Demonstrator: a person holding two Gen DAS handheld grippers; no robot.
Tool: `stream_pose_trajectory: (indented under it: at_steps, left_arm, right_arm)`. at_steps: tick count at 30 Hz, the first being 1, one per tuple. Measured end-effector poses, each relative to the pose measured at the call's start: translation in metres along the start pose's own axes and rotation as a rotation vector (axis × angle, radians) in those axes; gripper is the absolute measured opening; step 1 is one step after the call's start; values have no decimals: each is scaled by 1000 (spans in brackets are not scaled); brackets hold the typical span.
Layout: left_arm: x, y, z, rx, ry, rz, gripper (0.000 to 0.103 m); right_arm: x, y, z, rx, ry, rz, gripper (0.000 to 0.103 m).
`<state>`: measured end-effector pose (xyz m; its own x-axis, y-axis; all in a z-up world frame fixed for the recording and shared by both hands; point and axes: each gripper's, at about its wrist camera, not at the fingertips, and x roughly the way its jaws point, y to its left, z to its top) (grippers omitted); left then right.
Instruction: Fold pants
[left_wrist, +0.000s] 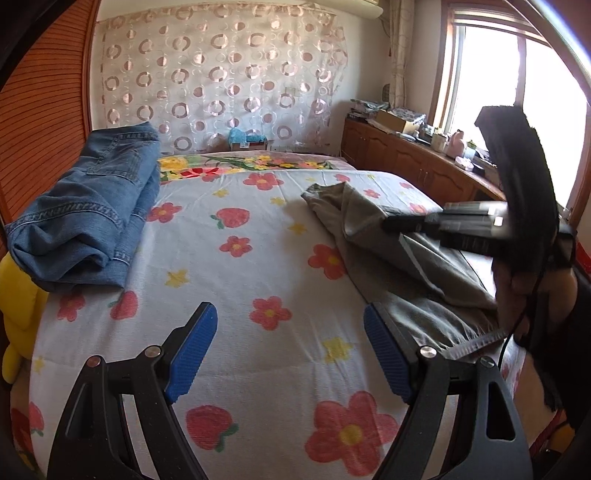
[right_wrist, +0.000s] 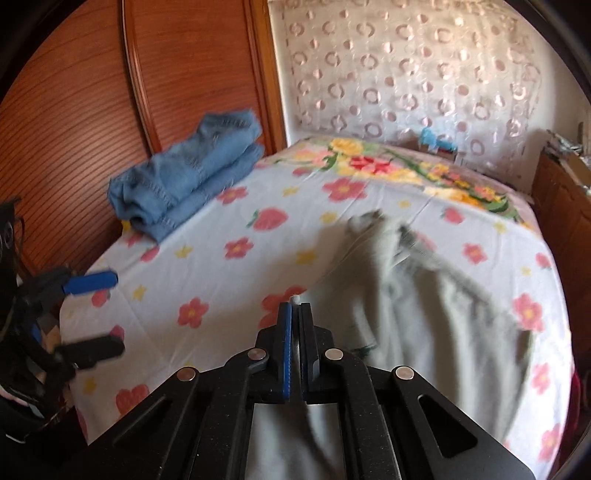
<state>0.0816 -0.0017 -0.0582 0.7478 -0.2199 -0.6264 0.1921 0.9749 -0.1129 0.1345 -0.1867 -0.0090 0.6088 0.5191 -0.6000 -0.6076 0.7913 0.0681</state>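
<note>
The grey pants lie rumpled on the flowered bed sheet, toward its window-side edge. Folded jeans sit at the opposite edge, by the wooden wardrobe. Between them the sheet is bare. The left gripper stands wide open over this part; the right gripper is closed, with nothing visible between its pads.

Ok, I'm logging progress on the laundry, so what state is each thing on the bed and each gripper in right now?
Grey pants: unfolded, rumpled, lying on the bed's right side.
Blue jeans: folded, stacked at the far left edge by the wardrobe.
Floral bedsheet: spread flat, lightly creased.
Left gripper: open, empty, above bare sheet.
Right gripper: shut at the pants' edge; whether it pinches cloth is unclear.
</note>
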Motion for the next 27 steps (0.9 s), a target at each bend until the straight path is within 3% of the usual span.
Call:
stream_pose_trajectory:
  at_steps: [9, 15, 23, 27]
  left_arm:
    - [10, -19, 6, 40, 11, -37, 82]
    - [21, -33, 10, 61, 30, -79, 82]
    - [40, -49, 16, 105, 65, -93, 82]
    - [54, -52, 16, 117, 97, -93, 82]
  right_arm:
    - [-26, -47, -3, 60, -15, -139, 3]
    - [-23, -67, -12, 97, 11, -219, 3]
    - [-2, -76, -11, 164, 58, -265, 3]
    - [-6, -83, -7, 198, 41, -280, 3]
